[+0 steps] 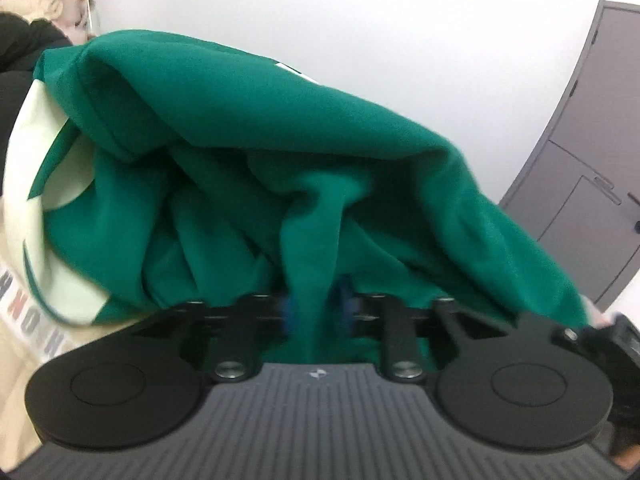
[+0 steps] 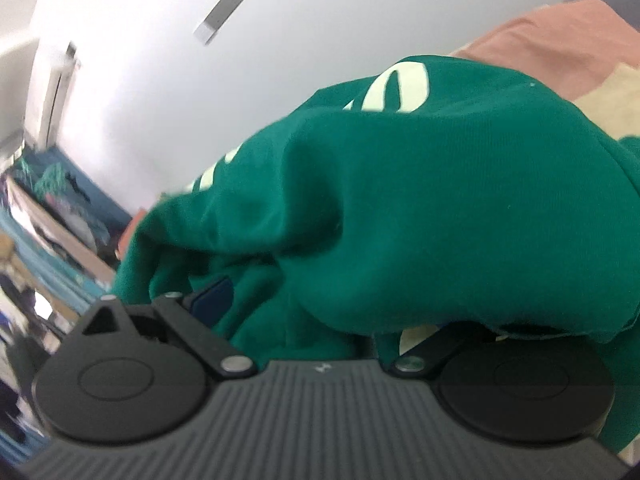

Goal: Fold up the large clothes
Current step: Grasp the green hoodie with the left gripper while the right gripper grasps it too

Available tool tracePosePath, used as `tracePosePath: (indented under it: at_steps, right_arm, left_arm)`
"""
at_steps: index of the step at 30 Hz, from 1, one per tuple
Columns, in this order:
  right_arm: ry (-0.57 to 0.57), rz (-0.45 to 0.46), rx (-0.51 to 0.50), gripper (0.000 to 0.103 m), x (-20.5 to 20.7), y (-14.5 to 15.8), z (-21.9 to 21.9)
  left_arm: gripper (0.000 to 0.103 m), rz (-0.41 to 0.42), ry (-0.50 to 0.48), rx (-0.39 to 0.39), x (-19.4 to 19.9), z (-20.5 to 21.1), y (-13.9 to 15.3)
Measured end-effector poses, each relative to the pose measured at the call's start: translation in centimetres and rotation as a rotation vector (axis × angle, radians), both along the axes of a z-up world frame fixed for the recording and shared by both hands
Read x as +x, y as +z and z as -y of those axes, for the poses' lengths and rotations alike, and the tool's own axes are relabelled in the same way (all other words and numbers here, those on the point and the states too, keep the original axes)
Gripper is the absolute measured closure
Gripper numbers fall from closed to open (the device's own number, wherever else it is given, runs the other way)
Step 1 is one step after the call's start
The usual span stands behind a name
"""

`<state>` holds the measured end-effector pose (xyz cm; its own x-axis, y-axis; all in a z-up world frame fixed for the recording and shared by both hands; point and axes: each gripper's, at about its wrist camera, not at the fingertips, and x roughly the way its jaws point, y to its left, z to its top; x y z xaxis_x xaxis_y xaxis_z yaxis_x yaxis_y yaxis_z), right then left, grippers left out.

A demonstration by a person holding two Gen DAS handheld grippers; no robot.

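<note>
While the bulky green fleece sweatshirt with pale cream lettering (image 1: pixel 256 152) hangs bunched in front of both cameras, the left gripper (image 1: pixel 318 314) has its blue-padded fingers (image 1: pixel 287 312) clenched on a narrow ridge of the cloth that runs down between them. The right gripper (image 2: pixel 304 320) is harder to read: one blue pad (image 2: pixel 214 294) shows at the left, its linkage arms look spread, and green fabric drapes over the rest, so whether it is gripping cannot be told. The step in hand looks like the pick-up and spreading of the garment, early in the fold, since it is still a crumpled heap lifted off the beige cloth surface (image 1: pixel 16 384) rather than laid flat. Next, the right gripper would likely need a sure hold on an opposite edge, then both would draw apart to stretch the cloth smooth. Writing is scarce: large cream letters on the sweatshirt are too folded to read, and coloured block letters at the left-wrist view's lower left are blurred.
</note>
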<state>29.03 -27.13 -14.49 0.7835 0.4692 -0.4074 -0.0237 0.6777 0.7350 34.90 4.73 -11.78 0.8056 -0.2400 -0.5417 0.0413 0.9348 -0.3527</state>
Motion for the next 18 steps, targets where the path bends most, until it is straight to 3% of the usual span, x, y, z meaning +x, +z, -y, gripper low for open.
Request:
tracePosePath:
  at_steps: [3, 6, 14, 18]
  right_arm:
    - [-0.011, 0.021, -0.011, 0.002, -0.5, 0.5, -0.1]
    - [-0.009, 0.057, -0.052, 0.003, -1.3, 1.0, -0.3]
    - [-0.021, 0.109, -0.002, 0.003, -4.9, 4.1, 1.8]
    - [-0.043, 0.117, 0.010, 0.003, -8.2, 5.3, 3.4]
  left_arm:
    - [0.096, 0.026, -0.045, -0.008, -1.8, 0.1, 1.6]
    - [0.097, 0.033, -0.080, -0.109, -4.5, -0.3, 3.1]
    - [0.097, 0.102, -0.141, -0.169, -12.8, 1.6, 6.5]
    - [0.098, 0.150, -0.167, -0.216, -18.3, 3.2, 9.7]
